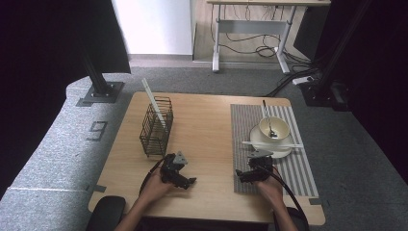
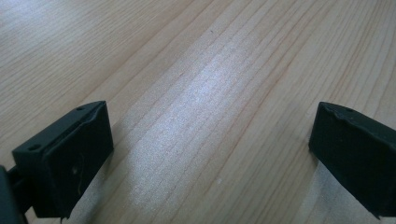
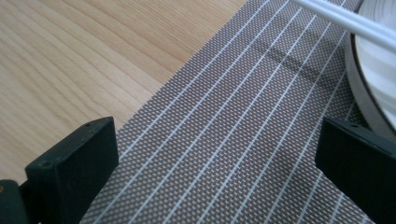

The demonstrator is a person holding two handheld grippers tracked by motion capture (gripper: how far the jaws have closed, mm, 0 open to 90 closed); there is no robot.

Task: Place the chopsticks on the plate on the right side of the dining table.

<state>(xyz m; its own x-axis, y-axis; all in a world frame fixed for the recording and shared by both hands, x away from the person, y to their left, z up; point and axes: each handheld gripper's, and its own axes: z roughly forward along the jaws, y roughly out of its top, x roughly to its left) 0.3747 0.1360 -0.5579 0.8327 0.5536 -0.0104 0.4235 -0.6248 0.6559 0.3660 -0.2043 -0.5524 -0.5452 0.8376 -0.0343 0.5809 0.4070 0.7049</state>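
Note:
A cream bowl [image 1: 274,127] with a metal spoon [image 1: 267,118] in it sits on a white plate [image 1: 287,151] on a grey striped placemat [image 1: 298,168]. White chopsticks [image 1: 273,144] lie across the plate's front; they show again at the top of the right gripper view as chopsticks [image 3: 345,23], beside the plate [image 3: 373,70]. My right gripper [image 3: 215,163] hovers open over the placemat [image 3: 224,140] just in front of the plate, also seen from above as the right gripper [image 1: 243,174]. My left gripper [image 1: 190,183] rests open near the table's front, its left gripper [image 2: 210,149] jaws wide over bare wood.
A black wire basket [image 1: 157,126] stands at the left of the wooden table [image 1: 207,125] with a white chopstick [image 1: 154,102] leaning out of it. Dark posts flank the table, and a desk with cables stands on the carpet behind.

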